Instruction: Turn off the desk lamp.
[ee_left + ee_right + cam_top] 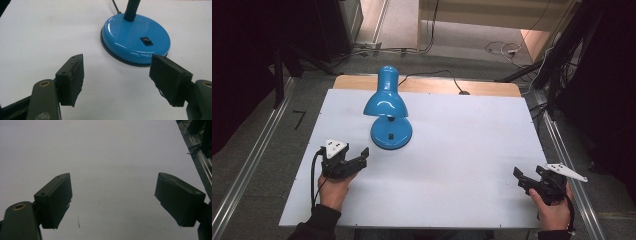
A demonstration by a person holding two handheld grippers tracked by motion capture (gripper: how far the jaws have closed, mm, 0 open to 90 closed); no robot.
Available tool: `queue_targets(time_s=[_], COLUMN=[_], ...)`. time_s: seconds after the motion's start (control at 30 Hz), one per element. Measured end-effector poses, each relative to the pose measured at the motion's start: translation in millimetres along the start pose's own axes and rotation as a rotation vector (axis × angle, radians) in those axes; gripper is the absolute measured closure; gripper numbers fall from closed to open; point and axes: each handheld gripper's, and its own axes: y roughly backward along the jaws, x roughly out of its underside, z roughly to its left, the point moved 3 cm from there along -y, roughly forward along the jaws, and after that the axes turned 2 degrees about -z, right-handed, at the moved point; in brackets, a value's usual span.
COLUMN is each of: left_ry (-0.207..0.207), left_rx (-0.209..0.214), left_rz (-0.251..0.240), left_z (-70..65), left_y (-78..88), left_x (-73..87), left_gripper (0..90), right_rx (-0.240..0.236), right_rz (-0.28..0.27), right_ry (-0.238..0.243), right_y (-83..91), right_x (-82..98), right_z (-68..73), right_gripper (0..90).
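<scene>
A blue desk lamp (387,102) stands on the white table (462,145), its round base (391,134) facing me with a small black switch (146,41) on top. My left gripper (361,157) hovers just left of and in front of the base, open, with nothing between its jaws; the left gripper view has the base (136,38) lying a short way beyond the jaw tips. My right gripper (527,176) sits near the table's front right corner, open over bare white surface (112,170).
The lamp's black cord (437,75) runs off the back edge of the table. Metal rails (247,165) flank the table on both sides, and dark stands and cables (557,55) crowd the floor at the back right.
</scene>
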Motion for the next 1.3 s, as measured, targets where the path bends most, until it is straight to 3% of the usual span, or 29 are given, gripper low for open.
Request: queue_targets(time_s=[0.73,1.13,1.3], left_ry=[0.021,0.027,0.032], left_rx=[0.002,-0.019,-0.048], left_rz=[0.003,0.011,0.024], left_z=[9.0,19.3,28.6], left_y=[17.6,28.1,29.4], left_x=[8.3,16.2,21.3], left_gripper=[28.6,28.6,27.4], right_rx=[0.002,0.006,0.010], right_rz=[0.001,-0.004,-0.004], right_ry=[-0.001,0.006,0.006], right_y=[0.6,0.6,0.7], right_x=[0.1,0.1,0.2], right_z=[0.3,-1.4,-2.5], right_gripper=[13.2,13.1,13.1])
